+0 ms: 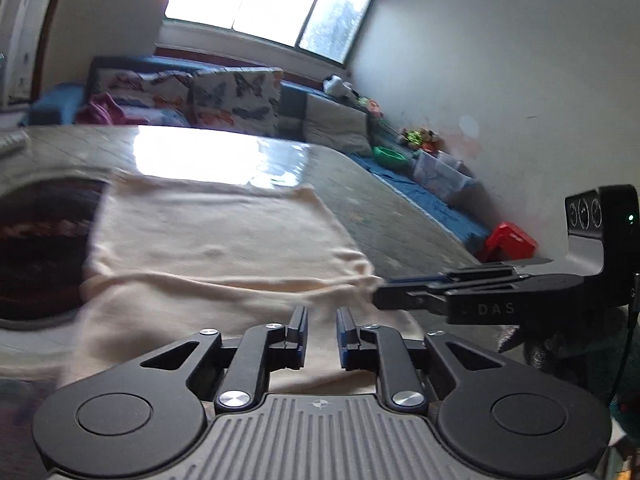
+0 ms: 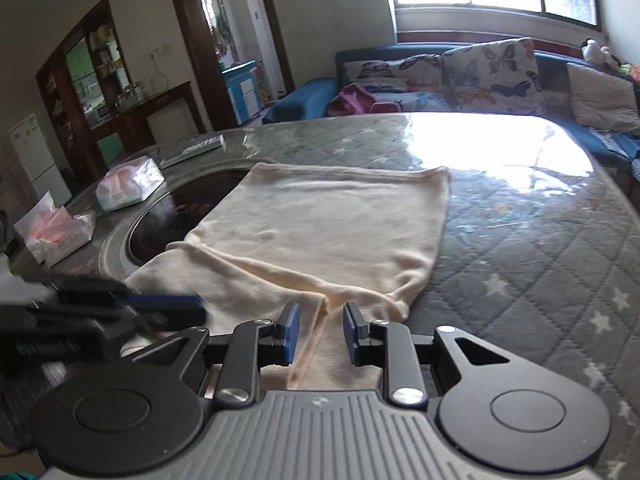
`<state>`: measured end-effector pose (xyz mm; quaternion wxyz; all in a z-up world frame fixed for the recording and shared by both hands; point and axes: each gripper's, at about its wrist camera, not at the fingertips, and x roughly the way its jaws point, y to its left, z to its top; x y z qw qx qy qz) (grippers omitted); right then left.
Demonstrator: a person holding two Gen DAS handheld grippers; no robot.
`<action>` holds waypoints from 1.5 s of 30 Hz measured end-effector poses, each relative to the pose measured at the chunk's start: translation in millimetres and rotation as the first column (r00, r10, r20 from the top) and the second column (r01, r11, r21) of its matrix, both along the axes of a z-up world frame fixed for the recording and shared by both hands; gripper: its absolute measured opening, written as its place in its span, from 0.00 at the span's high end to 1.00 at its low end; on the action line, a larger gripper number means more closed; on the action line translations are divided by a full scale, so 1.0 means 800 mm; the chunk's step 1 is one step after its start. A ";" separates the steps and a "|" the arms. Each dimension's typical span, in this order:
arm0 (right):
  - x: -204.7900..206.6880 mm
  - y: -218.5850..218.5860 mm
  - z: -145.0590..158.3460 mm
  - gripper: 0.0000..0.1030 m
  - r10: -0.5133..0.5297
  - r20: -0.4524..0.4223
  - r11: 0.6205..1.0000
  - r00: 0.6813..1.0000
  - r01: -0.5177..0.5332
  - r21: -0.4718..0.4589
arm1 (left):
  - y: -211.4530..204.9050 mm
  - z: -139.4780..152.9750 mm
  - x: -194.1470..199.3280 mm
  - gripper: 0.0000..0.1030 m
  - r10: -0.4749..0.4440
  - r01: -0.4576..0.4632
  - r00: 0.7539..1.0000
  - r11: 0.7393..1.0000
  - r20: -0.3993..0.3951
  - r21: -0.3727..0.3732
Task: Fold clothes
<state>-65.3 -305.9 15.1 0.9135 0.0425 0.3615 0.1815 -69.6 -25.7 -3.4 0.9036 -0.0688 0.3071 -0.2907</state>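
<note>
One cream garment (image 2: pixel 320 232), two open hand-held grippers (image 2: pixel 319 334).

home living room, sofa (image 2: pixel 440 76), fridge (image 2: pixel 32 160)

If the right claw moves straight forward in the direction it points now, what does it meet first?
Probably the cream garment: the open right claw points along it, its fold ridge right ahead. Its height above the cloth is unclear, so it may only skim it.
</note>
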 end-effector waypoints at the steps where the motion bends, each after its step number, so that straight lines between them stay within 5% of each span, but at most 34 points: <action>1: 0.001 0.001 -0.002 0.75 0.004 -0.006 1.000 1.000 -0.004 0.002 | 0.011 0.000 -0.001 0.80 0.021 -0.021 1.000 1.000 0.006 0.015; 8: 0.006 0.019 -0.026 0.74 0.031 -0.065 1.000 0.997 -0.031 -0.003 | 0.084 -0.004 -0.007 0.64 0.151 -0.156 0.987 0.980 0.050 0.120; 12: 0.003 0.025 -0.022 0.94 0.026 -0.043 0.999 0.999 -0.027 -0.038 | 0.096 -0.018 -0.015 0.63 0.146 -0.150 0.989 0.976 0.031 0.159; 18: -0.008 0.026 0.004 0.96 0.006 0.038 0.996 0.999 -0.002 -0.090 | 0.091 -0.031 -0.025 0.61 0.106 -0.113 0.993 0.971 0.048 0.208; 25: -0.004 0.026 -0.014 0.95 -0.009 -0.009 0.990 1.000 0.007 -0.142 | 0.089 -0.033 -0.025 0.84 0.064 -0.076 0.996 0.964 0.058 0.254; 35: 0.002 0.026 0.018 0.88 0.036 0.083 0.990 0.996 -0.024 -0.141 | 0.083 -0.005 0.017 0.83 0.037 -0.048 0.998 0.978 0.058 0.203; 41: 0.024 0.043 -0.001 0.88 0.079 0.069 0.989 0.995 -0.069 -0.132 | 0.055 0.005 0.065 0.83 0.021 -0.030 0.998 0.988 0.062 0.152; 45: 0.026 0.040 -0.016 0.88 0.085 0.043 0.984 0.995 -0.077 -0.161 | 0.039 -0.023 0.093 0.83 0.009 -0.011 1.000 0.980 0.008 0.199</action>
